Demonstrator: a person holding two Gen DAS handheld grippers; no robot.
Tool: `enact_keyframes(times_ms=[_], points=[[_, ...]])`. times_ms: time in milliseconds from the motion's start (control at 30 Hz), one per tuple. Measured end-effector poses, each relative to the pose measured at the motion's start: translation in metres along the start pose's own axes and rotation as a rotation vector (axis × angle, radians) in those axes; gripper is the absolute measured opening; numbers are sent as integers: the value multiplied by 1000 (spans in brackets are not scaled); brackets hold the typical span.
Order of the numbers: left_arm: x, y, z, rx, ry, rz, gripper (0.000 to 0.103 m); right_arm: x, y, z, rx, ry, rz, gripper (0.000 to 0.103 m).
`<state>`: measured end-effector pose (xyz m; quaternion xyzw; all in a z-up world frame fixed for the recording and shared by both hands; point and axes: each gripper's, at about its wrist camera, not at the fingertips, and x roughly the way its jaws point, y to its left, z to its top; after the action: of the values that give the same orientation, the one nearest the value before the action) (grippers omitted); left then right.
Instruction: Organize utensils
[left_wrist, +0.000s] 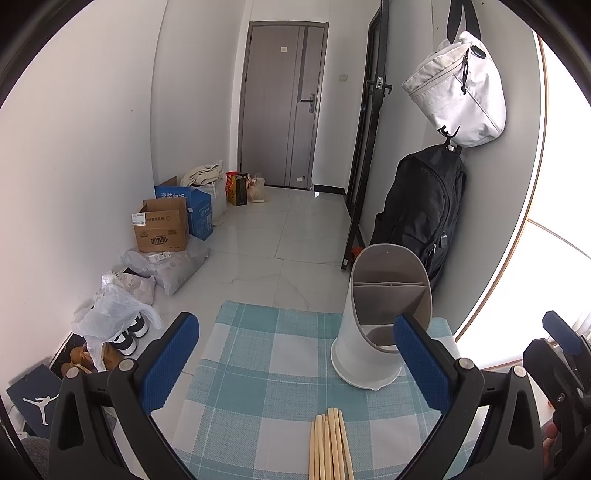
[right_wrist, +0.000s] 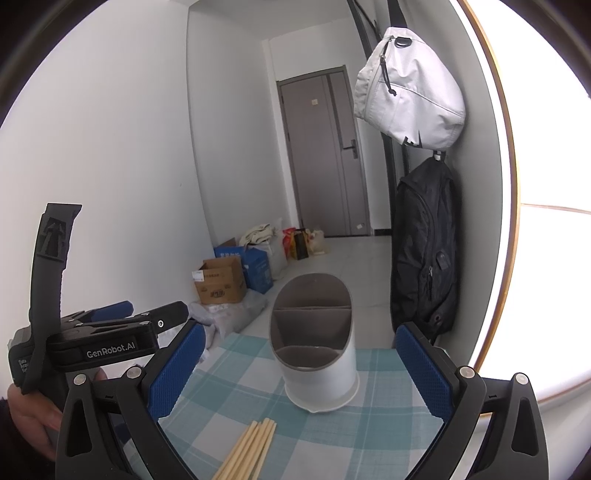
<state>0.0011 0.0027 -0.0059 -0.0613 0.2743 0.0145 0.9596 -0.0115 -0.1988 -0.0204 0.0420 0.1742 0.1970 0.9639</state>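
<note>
Far left of the left wrist view: a dark box (left_wrist: 35, 400) with a white jumping-figure logo, partly cut off by the frame edge; shoes (left_wrist: 129, 336) half hidden under a crumpled plastic bag (left_wrist: 110, 314); print on the cardboard box (left_wrist: 160, 230) is too small to read. Left gripper (left_wrist: 295, 363) fingers spread wide, nothing between the blue pads (left_wrist: 170, 363). Between them, low in the frame, a bundle of wooden chopsticks (left_wrist: 330, 443) lies on the blue-and-white checked cloth (left_wrist: 266, 350), lower ends cut off by the picture's bottom edge. Beyond them and to the right, a white utensil holder (left_wrist: 373, 332) with grey divided compartments stands upright on the cloth, well apart from the chopsticks; its near right side is masked by the right-hand pad. Right gripper (right_wrist: 299, 369) likewise spread, holding nothing; chopsticks (right_wrist: 247, 450) lie low between its fingers, holder (right_wrist: 317, 347) beyond. In that view a hand (right_wrist: 33, 413) at far left grips the other gripper's body, mostly out of frame. Room: white tiled floor (left_wrist: 280, 229), grey door (left_wrist: 284, 103) at the far end, white bag (left_wrist: 458, 92) and black backpack (left_wrist: 421, 214) hanging on the right wall. The window at right is blown out white.
</note>
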Motion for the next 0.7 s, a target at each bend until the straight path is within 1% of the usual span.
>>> enact_keyframes(times_ms=[367, 433, 500, 600, 633, 700], points=[[5, 4, -1, -7, 30, -11, 102, 7, 2, -3, 5, 23, 14, 103], [10, 7, 0, -13, 63, -29, 102, 10, 2, -4, 2, 38, 14, 103], [15, 12, -1, -24, 90, -39, 102, 17, 2, -7, 0, 72, 11, 103], [24, 25, -2, -46, 129, -22, 102, 31, 1, -14, 11, 150, 23, 103], [28, 31, -2, -64, 145, -22, 102, 37, 1, -17, 20, 180, 32, 103], [35, 43, -2, -97, 174, -16, 102, 54, 1, -26, 44, 267, 51, 99]])
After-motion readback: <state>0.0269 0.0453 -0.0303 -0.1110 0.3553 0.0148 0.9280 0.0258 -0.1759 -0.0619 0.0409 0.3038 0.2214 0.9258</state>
